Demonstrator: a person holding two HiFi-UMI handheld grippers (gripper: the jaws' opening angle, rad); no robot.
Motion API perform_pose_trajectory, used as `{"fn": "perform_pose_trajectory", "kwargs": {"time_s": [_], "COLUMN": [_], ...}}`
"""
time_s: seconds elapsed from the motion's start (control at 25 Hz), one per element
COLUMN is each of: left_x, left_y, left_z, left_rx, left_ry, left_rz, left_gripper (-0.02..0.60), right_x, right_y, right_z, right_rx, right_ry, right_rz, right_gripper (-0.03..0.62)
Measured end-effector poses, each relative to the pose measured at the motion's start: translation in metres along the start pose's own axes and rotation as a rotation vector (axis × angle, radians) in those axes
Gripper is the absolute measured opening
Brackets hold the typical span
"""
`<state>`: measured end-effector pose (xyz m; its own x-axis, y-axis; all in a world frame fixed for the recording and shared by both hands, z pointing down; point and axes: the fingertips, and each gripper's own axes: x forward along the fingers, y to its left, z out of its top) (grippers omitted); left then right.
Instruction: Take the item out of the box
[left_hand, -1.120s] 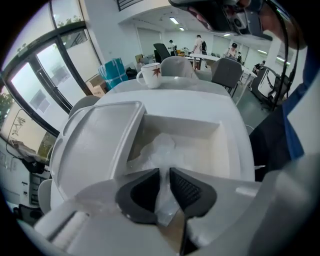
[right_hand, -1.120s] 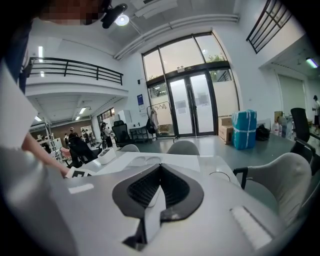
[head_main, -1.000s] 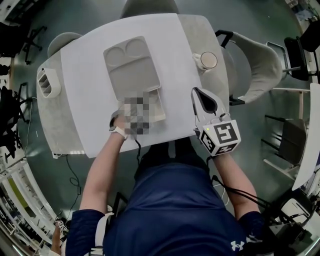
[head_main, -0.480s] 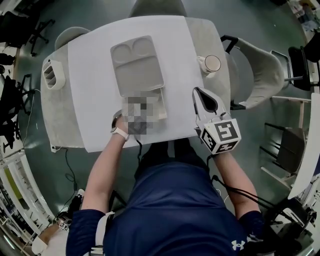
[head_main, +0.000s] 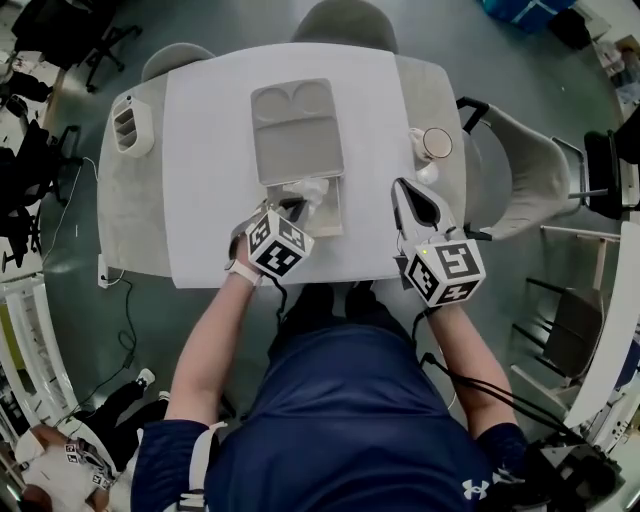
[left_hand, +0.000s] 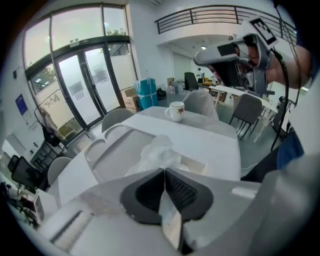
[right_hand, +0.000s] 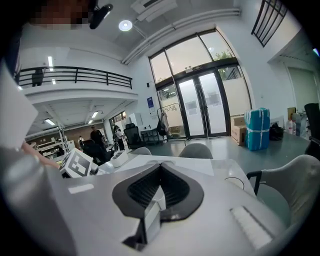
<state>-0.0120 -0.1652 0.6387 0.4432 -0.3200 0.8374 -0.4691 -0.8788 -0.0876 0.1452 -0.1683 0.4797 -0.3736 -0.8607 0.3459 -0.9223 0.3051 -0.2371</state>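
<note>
An open pale box (head_main: 338, 208) lies on the white table (head_main: 200, 180), with its grey moulded lid (head_main: 297, 130) folded back behind it. A crumpled clear plastic-wrapped item (head_main: 306, 192) stands up out of the box. My left gripper (head_main: 297, 205) points steeply down at it. In the left gripper view the jaws (left_hand: 163, 169) are shut, and the plastic item (left_hand: 157, 150) rises right to their tip, pinched there. My right gripper (head_main: 400, 185) hovers to the right of the box. It is shut with nothing in it (right_hand: 160, 165).
A cup (head_main: 437, 143) stands at the table's far right edge, and a small white organiser (head_main: 130, 125) at the far left. Grey chairs (head_main: 345, 22) ring the table. The right gripper (left_hand: 235, 55) shows high up in the left gripper view.
The left gripper has risen from the box and its marker cube now shows clearly. The plastic item has come up with it. The right gripper has hardly moved.
</note>
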Motion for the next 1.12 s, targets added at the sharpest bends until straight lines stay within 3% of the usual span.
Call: {"fn": "perform_pose_trajectory", "kwargs": {"time_s": [0.52,0.92,1.12], "left_x": [-0.130,-0.229,-0.247], "left_y": [0.031,0.075,0.084], "left_z": [0.029,-0.013,-0.036], "left_rx": [-0.181,-0.332,-0.366], "left_ry": [-0.272,-0.356,-0.348], "left_rz": [0.267,0.515,0.568], "left_gripper": [0.009,0.009,0.009], "right_x": [0.007,0.021,0.028], "right_y": [0.050,0.106,0.124], "right_z": [0.038,0.063,0.061], "right_rx": [-0.074,-0.133,-0.145], "right_ry": [-0.065,-0.140,-0.136], "right_rz": [0.141,0.261,0.291], "right_gripper": [0.003,0.003,0.003]}}
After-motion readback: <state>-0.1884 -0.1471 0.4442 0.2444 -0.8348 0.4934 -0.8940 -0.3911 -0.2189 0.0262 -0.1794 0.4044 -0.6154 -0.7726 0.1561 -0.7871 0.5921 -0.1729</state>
